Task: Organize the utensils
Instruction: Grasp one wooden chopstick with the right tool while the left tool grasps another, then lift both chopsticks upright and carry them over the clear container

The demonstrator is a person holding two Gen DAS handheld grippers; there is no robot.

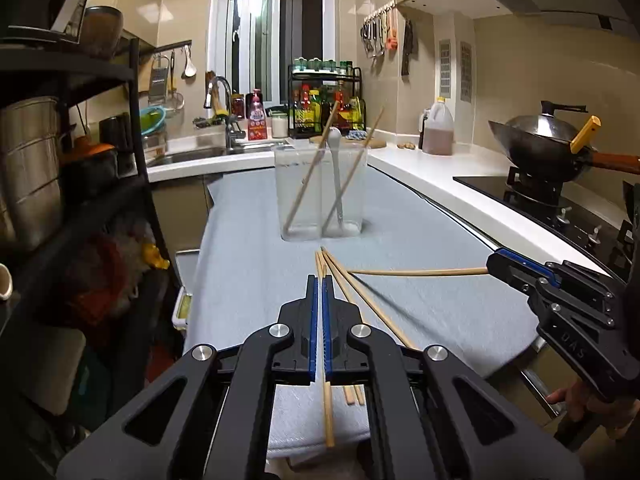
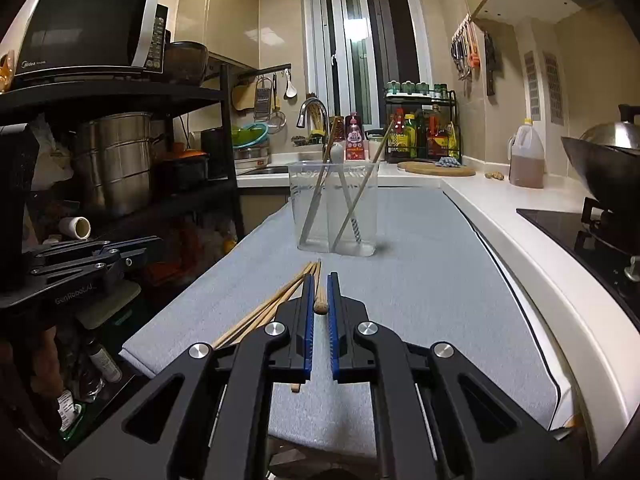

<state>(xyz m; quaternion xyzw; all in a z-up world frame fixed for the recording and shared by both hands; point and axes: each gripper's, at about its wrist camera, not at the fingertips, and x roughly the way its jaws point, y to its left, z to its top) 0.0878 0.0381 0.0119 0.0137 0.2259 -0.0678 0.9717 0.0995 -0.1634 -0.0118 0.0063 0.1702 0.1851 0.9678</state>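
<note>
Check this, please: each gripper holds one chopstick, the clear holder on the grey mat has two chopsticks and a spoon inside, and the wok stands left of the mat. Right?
Not quite: the wok stands right of the grey mat, on the stove, as the left wrist view shows. The rest is right.

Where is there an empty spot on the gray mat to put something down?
The gray mat is bare to the right of the clear holder, up to the white counter. There is also room left of the holder. The middle front is crowded with loose chopsticks and both tongs.
</note>
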